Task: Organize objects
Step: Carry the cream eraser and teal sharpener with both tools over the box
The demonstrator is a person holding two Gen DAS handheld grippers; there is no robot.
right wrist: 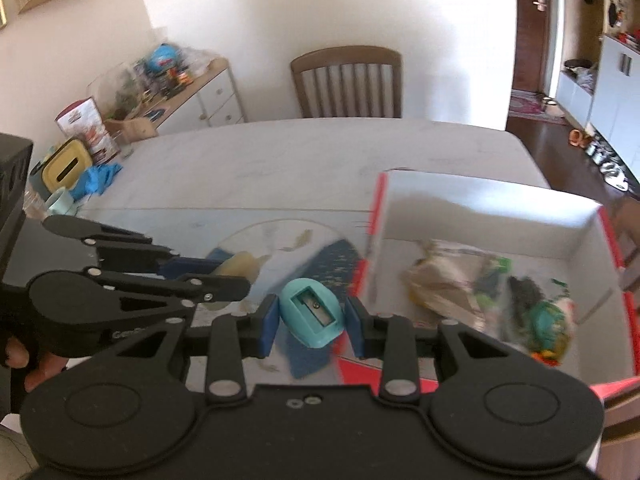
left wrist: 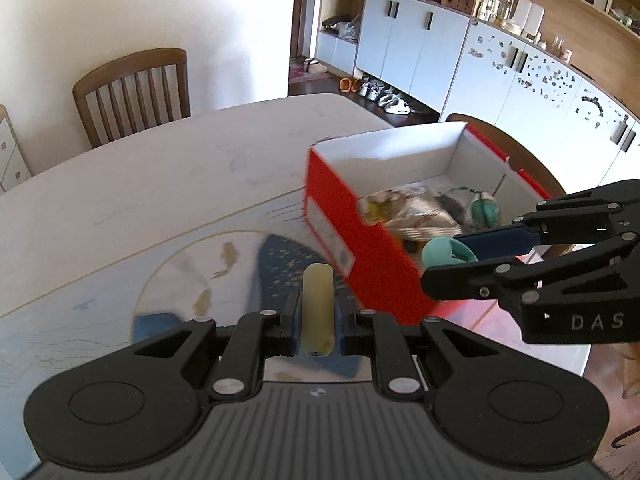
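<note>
My left gripper point(left wrist: 318, 316) is shut on a pale yellow cylinder point(left wrist: 317, 304), held above the patterned mat point(left wrist: 200, 280). My right gripper point(right wrist: 312, 320) is shut on a teal pencil sharpener point(right wrist: 312, 314), held just left of the red box's near corner. The open red box point(left wrist: 340, 220) with white inner walls point(right wrist: 480, 216) holds crumpled wrappers point(right wrist: 444, 280) and a green toy point(right wrist: 548, 324). The right gripper also shows in the left wrist view point(left wrist: 456, 258) beside the box with the sharpener point(left wrist: 444, 252). The left gripper shows in the right wrist view point(right wrist: 224, 276) with the cylinder point(right wrist: 236, 264).
A white table point(right wrist: 320, 152) carries the mat and box. Wooden chairs point(left wrist: 132, 92) point(right wrist: 348, 80) stand at the far side. A yellow tissue box point(right wrist: 66, 170) and blue cloth point(right wrist: 98, 180) lie at the table's left end. Cabinets point(left wrist: 420, 52) line the right wall.
</note>
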